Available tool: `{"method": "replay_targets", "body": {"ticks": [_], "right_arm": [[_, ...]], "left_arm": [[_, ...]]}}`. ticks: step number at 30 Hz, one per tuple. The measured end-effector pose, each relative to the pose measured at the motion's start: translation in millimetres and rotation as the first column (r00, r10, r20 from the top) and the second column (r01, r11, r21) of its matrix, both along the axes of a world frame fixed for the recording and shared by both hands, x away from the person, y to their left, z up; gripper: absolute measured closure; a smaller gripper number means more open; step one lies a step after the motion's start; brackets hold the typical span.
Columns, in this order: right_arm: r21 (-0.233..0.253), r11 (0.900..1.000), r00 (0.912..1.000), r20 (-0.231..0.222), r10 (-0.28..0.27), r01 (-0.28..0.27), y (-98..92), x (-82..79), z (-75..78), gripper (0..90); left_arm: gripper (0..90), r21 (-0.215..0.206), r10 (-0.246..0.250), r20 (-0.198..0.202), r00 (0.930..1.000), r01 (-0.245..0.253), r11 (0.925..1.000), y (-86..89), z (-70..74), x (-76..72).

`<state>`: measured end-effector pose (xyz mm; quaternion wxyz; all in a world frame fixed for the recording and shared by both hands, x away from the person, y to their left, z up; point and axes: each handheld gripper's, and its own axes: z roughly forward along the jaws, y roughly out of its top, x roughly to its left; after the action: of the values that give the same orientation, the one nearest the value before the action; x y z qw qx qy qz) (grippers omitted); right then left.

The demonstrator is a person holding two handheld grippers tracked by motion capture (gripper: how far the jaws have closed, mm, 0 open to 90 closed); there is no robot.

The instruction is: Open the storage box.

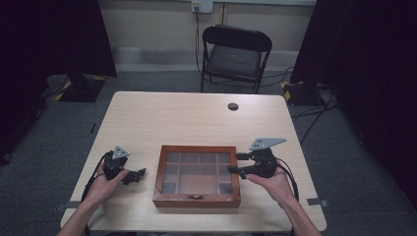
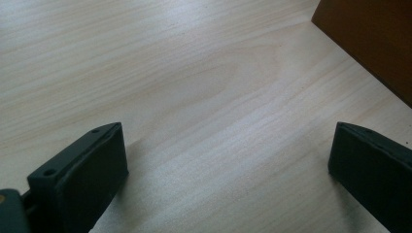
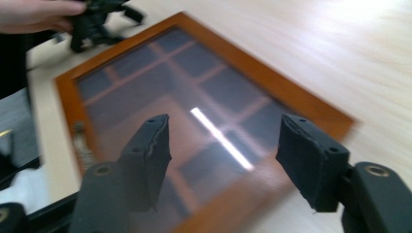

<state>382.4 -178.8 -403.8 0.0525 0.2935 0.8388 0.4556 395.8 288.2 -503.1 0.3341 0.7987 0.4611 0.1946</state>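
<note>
A shallow wooden box with a glass lid lies flat near the table's front edge, and several compartments show through the glass. A small metal latch sits on its front rim. My left gripper rests open on the table just left of the box, nothing between its jaws; its own view shows the gripper over bare wood with the box's side at the upper right. My right gripper is open at the box's right edge. In its view it hovers over the lid.
The pale wooden table has a small dark round cap near its far edge. A black folding chair stands beyond the table. Dark curtains hang at both sides and cables lie on the grey floor.
</note>
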Motion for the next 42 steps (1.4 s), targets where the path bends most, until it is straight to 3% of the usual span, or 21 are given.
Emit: {"method": "replay_targets", "body": {"ticks": [3,4,5,11,13,15,18,21,26,35,42], "right_arm": [[-0.004,0.995,0.9947,-0.022,0.101,-0.101,21.3,-7.6,-0.5,45.0],[-0.004,0.995,0.9947,-0.022,0.101,-0.101,21.3,-7.6,-0.5,45.0],[-0.014,0.989,0.9888,-0.030,0.146,-0.147,31.8,-11.1,-0.8,48.7],[-0.017,0.975,0.9746,-0.046,0.219,-0.220,49.3,-16.2,-0.4,56.1],[-0.002,0.967,0.9652,-0.059,0.255,-0.255,56.3,-16.7,2.1,61.8],[-0.009,0.964,0.9621,-0.059,0.266,-0.267,60.0,-16.7,2.6,61.3],[-0.054,0.948,0.9481,-0.074,0.309,-0.314,73.0,-18.5,1.1,62.9],[-0.032,0.939,0.9368,-0.082,0.340,-0.343,83.0,-22.0,-7.7,67.6],[-0.040,0.929,0.9274,-0.092,0.363,-0.367,88.8,-23.4,-11.1,71.5],[-0.059,0.905,0.9031,-0.120,0.412,-0.421,98.2,-27.6,-22.1,76.8],[-0.078,0.897,0.8969,-0.126,0.424,-0.435,100.0,-28.4,-27.8,79.2]], "left_arm": [[0.0,0.000,0.001,0.000,1.0000,-0.001,1.0000,-0.1,0.0,-0.1],[0.0,0.000,0.004,0.000,1.0000,-0.004,1.0000,-0.2,0.0,-0.3],[0.0,0.000,0.004,-0.001,1.0000,-0.004,1.0000,-0.2,0.0,-0.3],[0.0,0.000,0.004,0.000,1.0000,-0.004,1.0000,-0.2,0.0,-0.3],[0.0,0.000,0.004,0.000,1.0000,-0.004,1.0000,-0.3,0.0,-0.3],[0.0,0.000,0.005,0.000,1.0000,-0.005,1.0000,-0.3,0.0,-0.4],[0.0,0.000,0.005,-0.001,1.0000,-0.005,1.0000,-0.3,0.0,-0.4],[0.0,0.000,0.005,-0.001,1.0000,-0.005,1.0000,-0.3,0.0,-0.3],[0.0,0.000,0.005,0.000,1.0000,-0.005,1.0000,-0.3,0.0,-0.4],[0.0,0.000,0.004,0.000,1.0000,-0.004,1.0000,-0.3,0.0,-0.3],[0.0,0.000,0.005,-0.001,1.0000,-0.005,1.0000,-0.3,0.0,-0.4]]}}
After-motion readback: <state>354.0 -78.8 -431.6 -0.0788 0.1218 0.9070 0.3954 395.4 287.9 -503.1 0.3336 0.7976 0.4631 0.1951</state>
